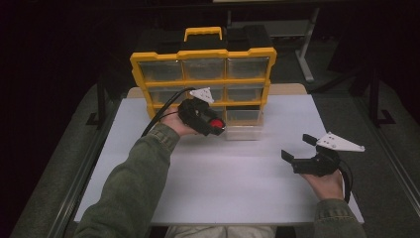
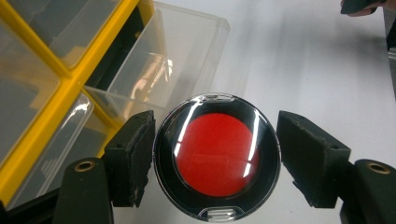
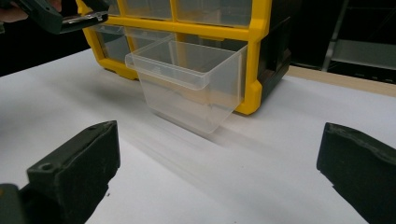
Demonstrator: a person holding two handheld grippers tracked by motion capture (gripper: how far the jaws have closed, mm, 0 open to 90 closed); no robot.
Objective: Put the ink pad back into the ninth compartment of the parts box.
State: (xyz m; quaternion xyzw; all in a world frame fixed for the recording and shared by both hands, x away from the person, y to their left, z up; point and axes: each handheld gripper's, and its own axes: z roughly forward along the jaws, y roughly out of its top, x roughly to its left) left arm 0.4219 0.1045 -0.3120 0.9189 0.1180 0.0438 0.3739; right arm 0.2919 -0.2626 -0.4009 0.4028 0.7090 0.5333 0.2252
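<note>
A round case with a red centre, black rim and clear lid sits between the pads of my left gripper, which is shut on it. In the high view that gripper hovers above the table, just left of a clear drawer pulled out of the bottom right slot of a yellow organizer. The drawer looks empty. My right gripper rests open near the table's right side, its jaws wide apart with nothing between them, pointing toward the drawer.
The organizer stands upright at the back of the white table, with several shut clear drawers and a yellow handle on top. A cable trails from the left gripper. Dark floor and a table leg lie beyond.
</note>
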